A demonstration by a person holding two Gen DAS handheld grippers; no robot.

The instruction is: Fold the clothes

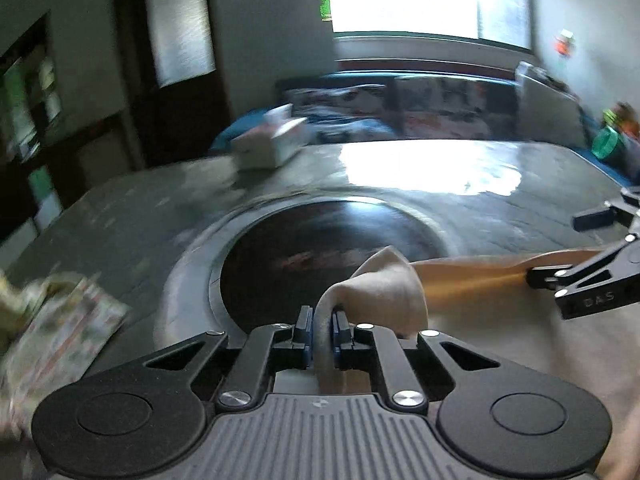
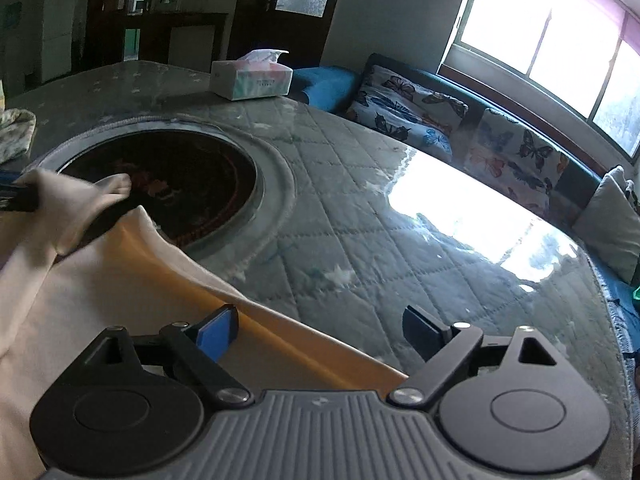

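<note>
Garment point(image 2: 100, 292): plain beige/cream, orange-tan along the edge. Table cover point(image 2: 360, 216): grey-green, diamond quilting. Round inset point(image 2: 172, 176) at left centre: near-black with reddish markings. Tissue box point(image 2: 252, 80), top: white with pink and teal. Cushions point(image 2: 408, 100), upper right: white, butterfly print. Sofa point(image 2: 324, 84): teal-blue. Gripper pads point(image 2: 212, 336): blue, on black fingers. Cloth point(image 1: 60, 328), lower left: pale floral.

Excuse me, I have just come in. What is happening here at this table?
A person with a handheld gripper in each hand is folding a beige garment on a quilted table. The left gripper has its jaws shut on a bunched corner of the cloth, lifted near the dark round inset. The right gripper has its jaws wide open at the garment's edge, holding nothing. A tissue box sits at the table's far side.
</note>
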